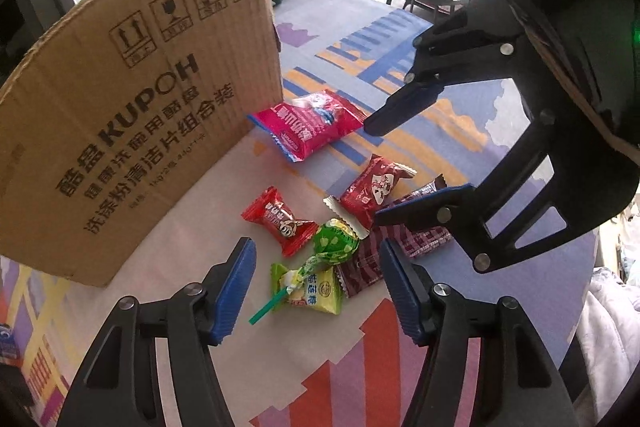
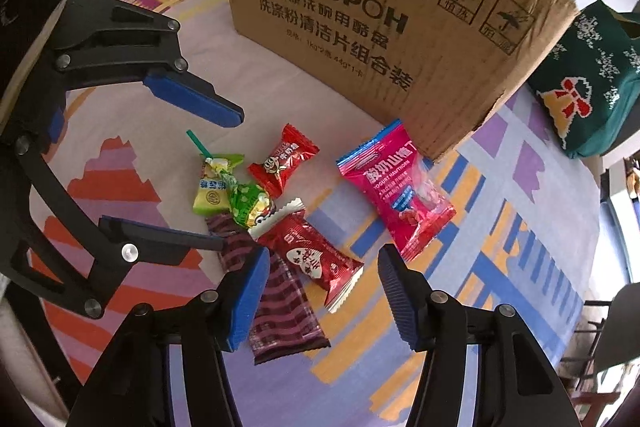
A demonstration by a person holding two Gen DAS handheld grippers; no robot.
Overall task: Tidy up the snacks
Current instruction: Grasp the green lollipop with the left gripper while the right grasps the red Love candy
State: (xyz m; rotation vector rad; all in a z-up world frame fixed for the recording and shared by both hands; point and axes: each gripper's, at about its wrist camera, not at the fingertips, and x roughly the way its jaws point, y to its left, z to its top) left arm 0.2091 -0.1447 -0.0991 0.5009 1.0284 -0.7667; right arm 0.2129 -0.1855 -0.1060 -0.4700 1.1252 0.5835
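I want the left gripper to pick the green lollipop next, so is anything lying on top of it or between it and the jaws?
Nothing visible does. The green lollipop lies on top of the pile, overlapping the yellow-green candy and the striped brown wrapper. The left gripper hovers open above it, nothing between. The right gripper hangs close beside.

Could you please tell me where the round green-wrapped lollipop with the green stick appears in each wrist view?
Left wrist: the green lollipop lies low and central, between this gripper's fingers.
Right wrist: it sits left of centre, ahead of the fingers.
Shared landmark: the brown cardboard box behind the snacks.
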